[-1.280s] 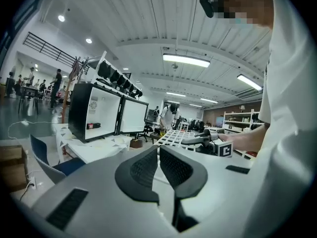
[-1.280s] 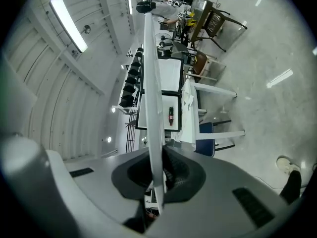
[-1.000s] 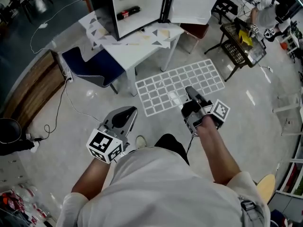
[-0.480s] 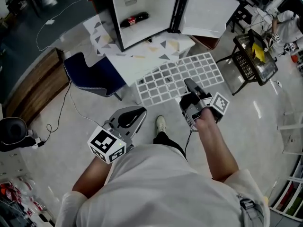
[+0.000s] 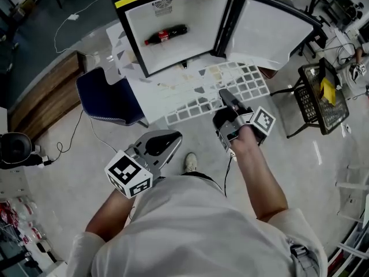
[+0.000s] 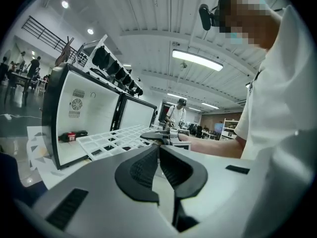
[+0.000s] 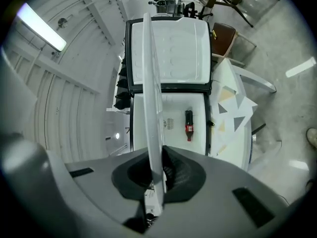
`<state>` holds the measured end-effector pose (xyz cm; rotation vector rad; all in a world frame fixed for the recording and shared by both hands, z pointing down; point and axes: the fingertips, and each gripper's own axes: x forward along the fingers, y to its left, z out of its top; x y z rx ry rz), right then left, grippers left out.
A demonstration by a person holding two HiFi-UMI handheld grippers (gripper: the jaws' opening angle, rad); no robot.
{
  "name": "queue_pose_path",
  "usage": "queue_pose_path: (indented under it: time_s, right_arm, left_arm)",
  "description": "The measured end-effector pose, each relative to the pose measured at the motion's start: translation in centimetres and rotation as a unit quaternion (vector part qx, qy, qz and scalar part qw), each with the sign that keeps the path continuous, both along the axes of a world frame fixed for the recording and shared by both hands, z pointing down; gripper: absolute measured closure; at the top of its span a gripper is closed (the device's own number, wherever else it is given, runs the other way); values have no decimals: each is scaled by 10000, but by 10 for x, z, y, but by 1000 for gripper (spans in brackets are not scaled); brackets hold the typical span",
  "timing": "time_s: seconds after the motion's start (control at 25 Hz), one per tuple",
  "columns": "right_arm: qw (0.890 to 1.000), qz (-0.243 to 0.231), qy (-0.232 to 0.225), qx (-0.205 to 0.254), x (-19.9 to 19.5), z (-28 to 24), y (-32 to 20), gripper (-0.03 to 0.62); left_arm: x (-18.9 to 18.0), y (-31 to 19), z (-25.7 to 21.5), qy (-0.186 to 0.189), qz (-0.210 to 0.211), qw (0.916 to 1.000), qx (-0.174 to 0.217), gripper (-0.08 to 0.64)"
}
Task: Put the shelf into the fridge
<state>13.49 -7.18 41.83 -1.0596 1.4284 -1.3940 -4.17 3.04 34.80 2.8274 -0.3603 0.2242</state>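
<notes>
The open fridge stands on a white table, its door swung out to the right. A cola bottle lies inside. My right gripper is shut on the near edge of the white grid shelf, which is held flat above the table in front of the fridge. In the right gripper view the shelf shows edge-on between the jaws of the right gripper, pointing at the fridge cavity and the bottle. My left gripper hangs lower left, shut and empty, as does the left gripper in its own view.
A blue chair stands left of the table. Loose triangular papers lie on the table. A black wire basket stand is at the right. A wooden bench and a floor cable are at the left.
The person has stepped toward the fridge. My right gripper has carried the shelf forward, from over the floor to above the table before the fridge opening. The left gripper stays shut.
</notes>
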Motion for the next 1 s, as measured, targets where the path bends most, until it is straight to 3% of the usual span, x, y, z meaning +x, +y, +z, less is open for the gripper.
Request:
queue_pose_path:
  time_s: [0.32, 0.56, 1.0]
  right_arm:
    - [9998, -182, -71, -47, 16, 10, -64, 566]
    - [9998, -163, -43, -69, 17, 11, -102, 566]
    - [9999, -26, 38, -99, 4, 12, -148, 566]
  left_arm:
    - [38, -28, 5, 2, 37, 10000, -74, 532]
    - [32, -55, 2, 6, 133, 9999, -97, 532]
    - [23, -95, 8, -136, 767, 9968, -167, 532]
